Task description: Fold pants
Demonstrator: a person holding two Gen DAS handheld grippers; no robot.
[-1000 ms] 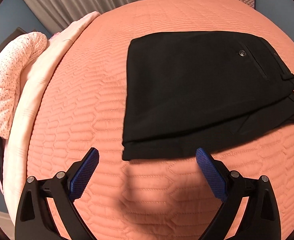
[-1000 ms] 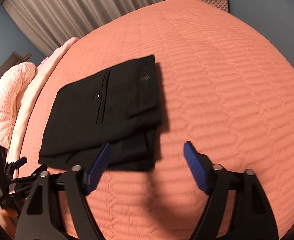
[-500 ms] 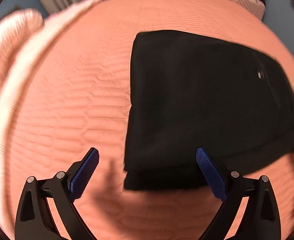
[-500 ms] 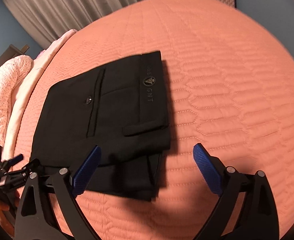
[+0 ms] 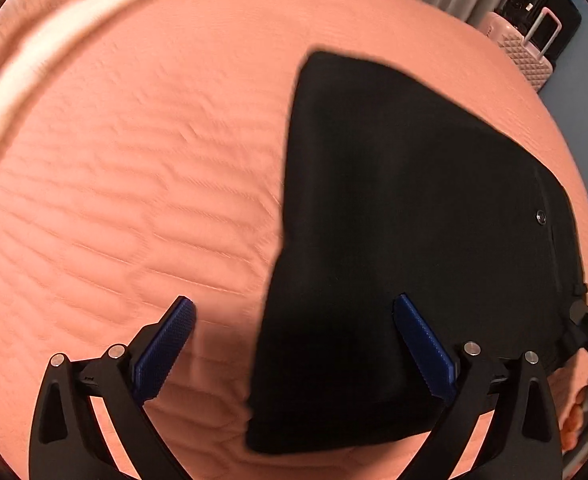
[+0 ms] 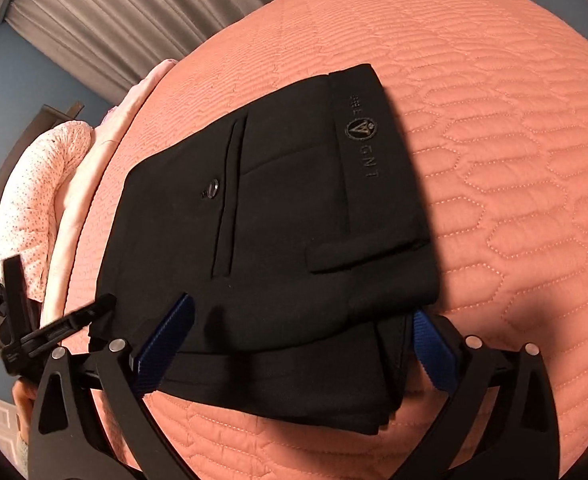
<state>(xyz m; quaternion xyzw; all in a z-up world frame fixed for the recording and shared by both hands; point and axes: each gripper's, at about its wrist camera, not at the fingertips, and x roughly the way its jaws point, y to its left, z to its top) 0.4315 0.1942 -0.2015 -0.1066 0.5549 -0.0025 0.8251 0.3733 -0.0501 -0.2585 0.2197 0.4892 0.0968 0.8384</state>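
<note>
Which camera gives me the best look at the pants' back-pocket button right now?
The right wrist view: the button sits sharp beside the pocket slit on the pants. The left wrist view shows it small, near the frame's edge, on motion-blurred fabric.

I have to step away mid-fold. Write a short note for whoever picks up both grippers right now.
Left gripper: jaws open, hovering over the near left edge of the black pants; nothing gripped.
Right gripper: jaws opening wide, straddling the near waistband corner of the pants; pads not pressing.
Pants: folded into a compact rectangle, lying flat on the orange quilted bedspread, back pocket and logo up.
Done: the main folds appear made.
Left: probably one more fold or lifting the bundle away; grip both near corners first.
</note>
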